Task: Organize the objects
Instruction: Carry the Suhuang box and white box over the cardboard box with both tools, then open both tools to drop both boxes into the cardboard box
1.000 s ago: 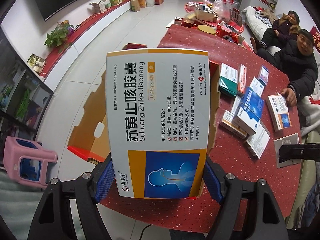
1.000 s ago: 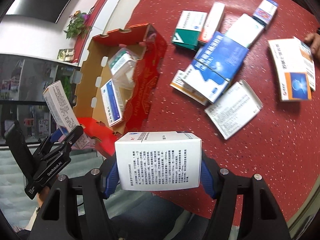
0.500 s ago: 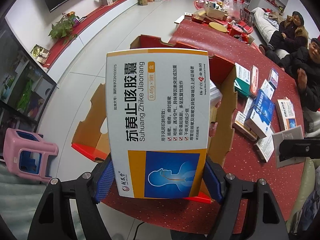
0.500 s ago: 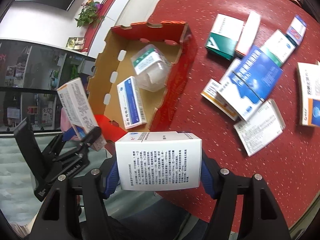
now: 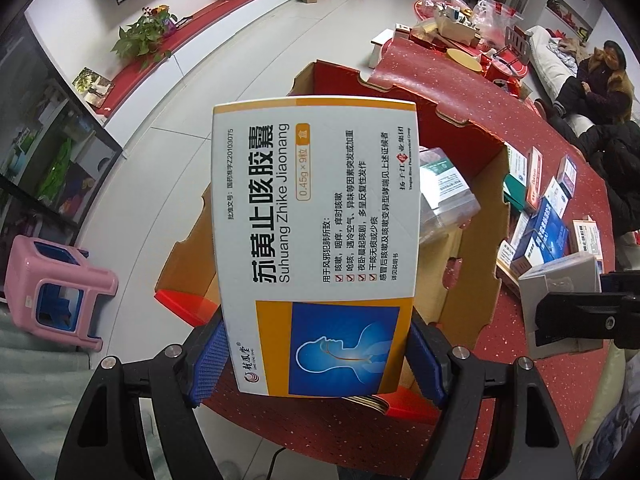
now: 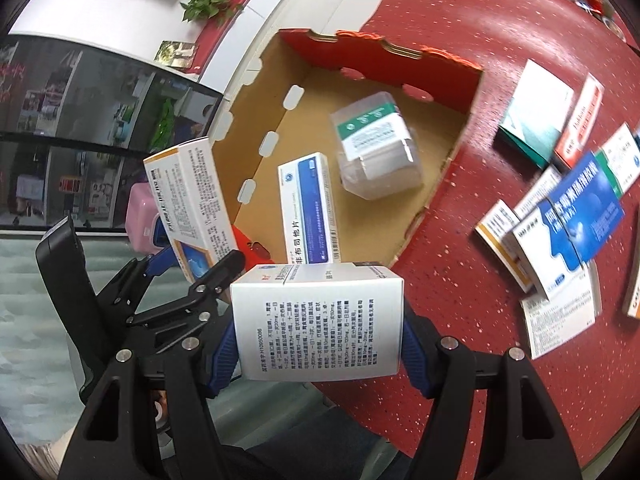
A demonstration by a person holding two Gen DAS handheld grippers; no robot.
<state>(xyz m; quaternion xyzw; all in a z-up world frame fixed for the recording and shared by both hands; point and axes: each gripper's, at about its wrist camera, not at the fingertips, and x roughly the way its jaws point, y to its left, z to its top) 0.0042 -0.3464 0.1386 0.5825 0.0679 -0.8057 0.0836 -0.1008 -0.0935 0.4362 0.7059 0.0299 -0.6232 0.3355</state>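
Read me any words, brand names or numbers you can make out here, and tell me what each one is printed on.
"Suhuang Zhike Jiaonang" – orange-and-white medicine box held by the left gripper.
"0.45g × 9粒" – same box.
"Z20103075" – same box, along its edge.
"非布司他片" – blue-and-white box lying in the cardboard tray.
Fine print on the white box in the right gripper, and on the boxes on the red table: too small or blurred.
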